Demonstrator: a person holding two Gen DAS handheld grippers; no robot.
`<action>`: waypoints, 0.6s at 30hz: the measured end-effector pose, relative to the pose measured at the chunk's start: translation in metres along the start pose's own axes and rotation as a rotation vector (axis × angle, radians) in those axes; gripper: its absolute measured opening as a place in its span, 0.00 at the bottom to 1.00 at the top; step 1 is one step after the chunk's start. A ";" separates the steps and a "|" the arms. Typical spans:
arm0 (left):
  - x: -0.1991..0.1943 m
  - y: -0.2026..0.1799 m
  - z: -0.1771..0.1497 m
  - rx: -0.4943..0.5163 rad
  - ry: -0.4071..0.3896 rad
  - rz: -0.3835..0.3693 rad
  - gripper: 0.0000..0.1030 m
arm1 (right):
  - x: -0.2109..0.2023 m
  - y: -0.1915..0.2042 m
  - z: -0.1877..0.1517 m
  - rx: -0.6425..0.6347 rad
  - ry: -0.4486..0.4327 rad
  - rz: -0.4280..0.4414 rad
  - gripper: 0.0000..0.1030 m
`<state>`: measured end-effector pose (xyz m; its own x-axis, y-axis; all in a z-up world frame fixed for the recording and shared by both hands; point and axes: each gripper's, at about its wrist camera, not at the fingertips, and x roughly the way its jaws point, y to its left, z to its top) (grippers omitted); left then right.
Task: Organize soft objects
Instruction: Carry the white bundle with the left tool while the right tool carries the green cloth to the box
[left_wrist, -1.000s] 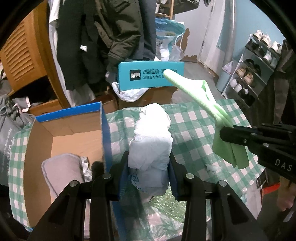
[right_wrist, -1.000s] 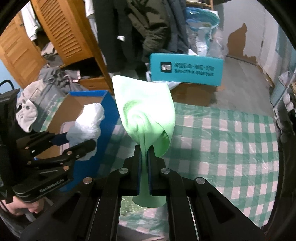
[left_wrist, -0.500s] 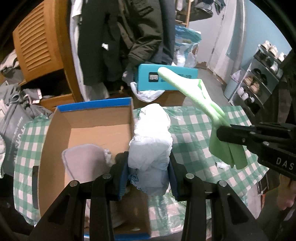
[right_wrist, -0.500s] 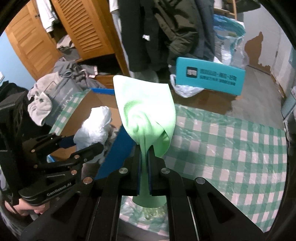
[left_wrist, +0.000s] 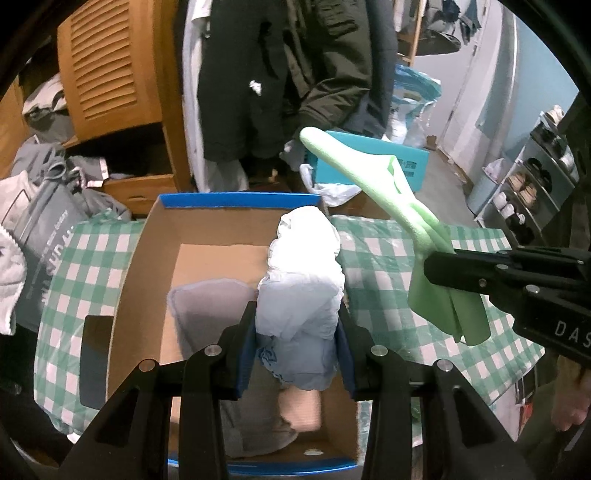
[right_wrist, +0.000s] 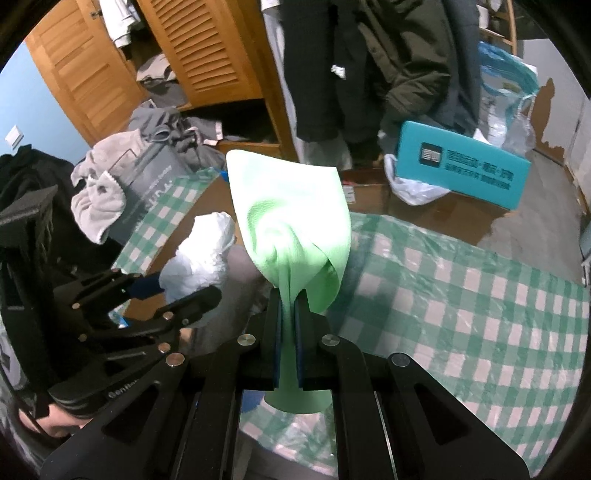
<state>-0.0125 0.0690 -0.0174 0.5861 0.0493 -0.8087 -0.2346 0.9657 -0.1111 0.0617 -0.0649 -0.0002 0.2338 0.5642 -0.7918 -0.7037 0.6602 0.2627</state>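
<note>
Left wrist view: the left gripper (left_wrist: 297, 332) is clamping a crumpled white plastic bag (left_wrist: 303, 273) above the cardboard box (left_wrist: 147, 251); the right gripper (right_wrist: 289, 306) is pinching a green cloth (right_wrist: 291, 221) tightly.

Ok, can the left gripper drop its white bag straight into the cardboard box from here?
Probably yes: the left gripper holds the white bag above the open cardboard box, with only a grey cloth lying inside.

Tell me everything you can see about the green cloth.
The green cloth is pale mint, soft and fleecy-looking, folded over itself in loose curls. The right gripper is shut on it, most of it standing beyond the fingertips, a short tail behind them. It is held in the air over the checked tablecloth, touching nothing else.
</note>
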 end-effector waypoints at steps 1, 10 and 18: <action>0.000 0.003 0.000 -0.005 0.001 0.002 0.38 | 0.003 0.003 0.002 -0.002 0.002 0.003 0.05; 0.006 0.036 -0.003 -0.059 0.019 0.026 0.38 | 0.033 0.022 0.013 -0.013 0.049 0.042 0.05; 0.013 0.061 -0.008 -0.107 0.039 0.048 0.39 | 0.066 0.037 0.018 -0.010 0.108 0.071 0.05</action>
<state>-0.0253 0.1266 -0.0394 0.5423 0.0828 -0.8361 -0.3441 0.9298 -0.1311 0.0634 0.0055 -0.0334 0.1099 0.5523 -0.8263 -0.7225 0.6153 0.3152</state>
